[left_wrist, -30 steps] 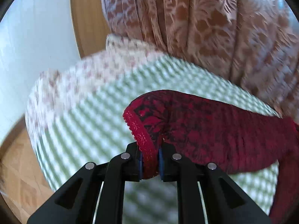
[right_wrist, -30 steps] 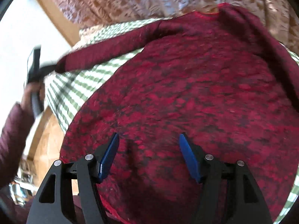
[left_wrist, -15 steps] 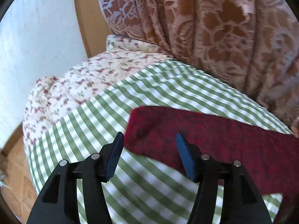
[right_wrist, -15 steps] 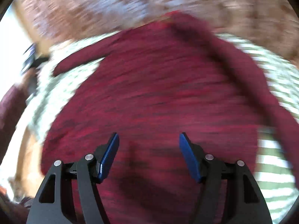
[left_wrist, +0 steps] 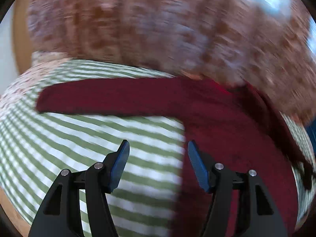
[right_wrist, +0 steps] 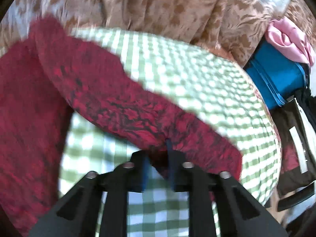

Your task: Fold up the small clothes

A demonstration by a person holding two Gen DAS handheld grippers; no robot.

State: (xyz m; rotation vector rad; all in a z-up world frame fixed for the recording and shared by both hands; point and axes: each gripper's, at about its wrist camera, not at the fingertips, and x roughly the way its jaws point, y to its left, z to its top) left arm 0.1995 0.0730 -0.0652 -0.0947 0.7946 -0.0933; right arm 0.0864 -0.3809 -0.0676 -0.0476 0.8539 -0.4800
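Fold only starting, by the look of it: red sweater (left_wrist: 233, 138) lies spread on the green-checked surface (left_wrist: 83, 138), no fold made yet. One sleeve (left_wrist: 110, 98) is laid out flat, ahead and to the left of the left hand-held gripper (left_wrist: 158, 158). Its jaws have just been opening and stand apart, nothing between them; the sweater's body edge sits just beside its right finger. Right hand-held gripper (right_wrist: 158, 162) is clamped on the other sleeve (right_wrist: 122, 102), whose cloth drapes across ahead of it.

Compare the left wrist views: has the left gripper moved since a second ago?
Yes. The left gripper, now open, let go of the red sweater's sleeve cuff and slid along the checked cloth toward the sweater's body.
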